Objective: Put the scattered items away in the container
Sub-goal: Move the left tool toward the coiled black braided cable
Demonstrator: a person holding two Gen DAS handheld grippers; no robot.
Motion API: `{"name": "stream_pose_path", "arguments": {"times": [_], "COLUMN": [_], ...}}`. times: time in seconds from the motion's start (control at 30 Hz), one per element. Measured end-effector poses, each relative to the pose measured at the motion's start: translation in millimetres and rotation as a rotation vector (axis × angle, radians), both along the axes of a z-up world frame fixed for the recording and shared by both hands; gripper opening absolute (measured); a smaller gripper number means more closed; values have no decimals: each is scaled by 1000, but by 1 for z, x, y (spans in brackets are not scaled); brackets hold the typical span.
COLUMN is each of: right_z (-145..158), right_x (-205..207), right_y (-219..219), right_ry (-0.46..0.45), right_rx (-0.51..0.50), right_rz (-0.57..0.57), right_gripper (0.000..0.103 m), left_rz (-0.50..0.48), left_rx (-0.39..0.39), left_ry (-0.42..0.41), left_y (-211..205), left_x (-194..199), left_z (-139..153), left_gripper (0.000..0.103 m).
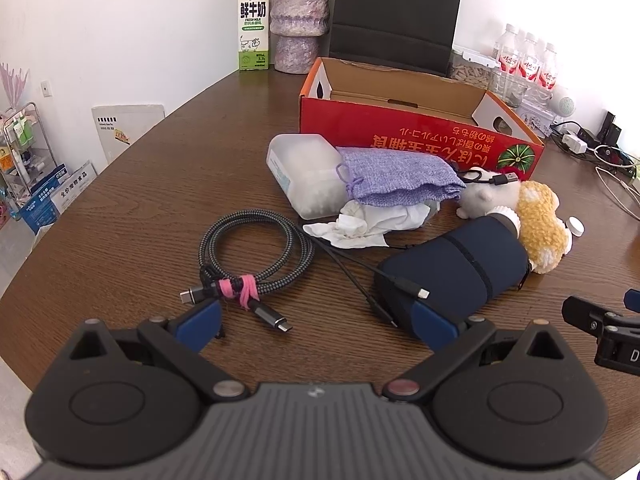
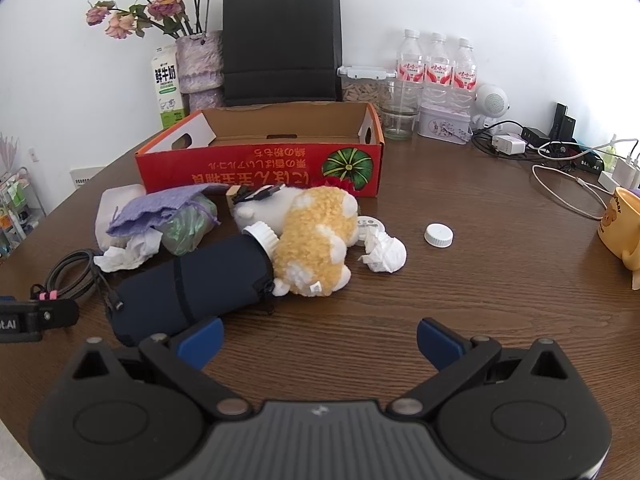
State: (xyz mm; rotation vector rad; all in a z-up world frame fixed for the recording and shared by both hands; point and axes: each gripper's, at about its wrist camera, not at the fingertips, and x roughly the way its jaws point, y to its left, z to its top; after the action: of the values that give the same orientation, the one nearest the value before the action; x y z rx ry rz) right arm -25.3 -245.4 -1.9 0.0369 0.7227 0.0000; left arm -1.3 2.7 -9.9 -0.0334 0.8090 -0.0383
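Observation:
A red cardboard box (image 1: 400, 128) (image 2: 260, 164) stands open at the back of the brown table. In front of it lie a frosted plastic case (image 1: 304, 176), a purple pouch (image 1: 396, 178) (image 2: 160, 210), crumpled tissue (image 1: 368, 222) (image 2: 384, 254), a yellow-white plush toy (image 1: 536, 228) (image 2: 316, 240), a bottle in a navy sleeve (image 1: 452, 268) (image 2: 188, 284), a coiled braided cable (image 1: 256, 252) and a white cap (image 2: 439, 235). My left gripper (image 1: 316, 324) is open just short of the cable and bottle. My right gripper (image 2: 320, 340) is open over bare table, beside the bottle's base.
At the back stand a milk carton (image 1: 254, 26), a vase (image 1: 298, 24) (image 2: 200, 64), a black bag (image 2: 280, 44), water bottles (image 2: 438, 68), a glass (image 2: 400, 114) and a tin (image 2: 444, 124). Chargers and cords (image 2: 560, 152) and a yellow mug (image 2: 622, 232) sit right.

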Motion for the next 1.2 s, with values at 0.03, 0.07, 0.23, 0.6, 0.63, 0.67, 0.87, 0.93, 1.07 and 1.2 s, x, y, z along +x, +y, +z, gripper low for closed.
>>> {"name": "stream_pose_path", "arguments": {"times": [0.03,0.07,0.23,0.6,0.63,0.67,0.87,0.93,1.07,1.2], "right_z": [0,-1,-2,-2,-2,-2,-2,-2,-2,-2], "right_x": [0,0,0,2,1,2,2,2,2,2], "right_y": [0,1,1,1,1,1,2,2,2,3], "right_ry": [0,1,5,6,6,6,5,5,5,5], "right_rx": [0,-1,-1,2,2,2,2,2,2,2], "right_rz": [1,0,1,8,8,8,9,9,10,11], "right_gripper": [103,103,103,103,103,103,103,103,103,103], "left_rz": [-2,-3,-3,-5,-4,-4,-4,-3,-3,0], "left_rx": [-2,-4,-3,-5,-6,-6,-8,-7,-8,-27], "left_ry": [1,4,0,2,2,3,3,3,3,4], "left_y": [0,0,0,-1,-1,-1,0,0,0,4], "left_x": [0,0,0,0,0,0,1,1,1,3], "left_z": [0,0,0,0,0,0,1,2,1,1], "left_gripper": [103,103,103,103,103,103,103,103,103,103]}}
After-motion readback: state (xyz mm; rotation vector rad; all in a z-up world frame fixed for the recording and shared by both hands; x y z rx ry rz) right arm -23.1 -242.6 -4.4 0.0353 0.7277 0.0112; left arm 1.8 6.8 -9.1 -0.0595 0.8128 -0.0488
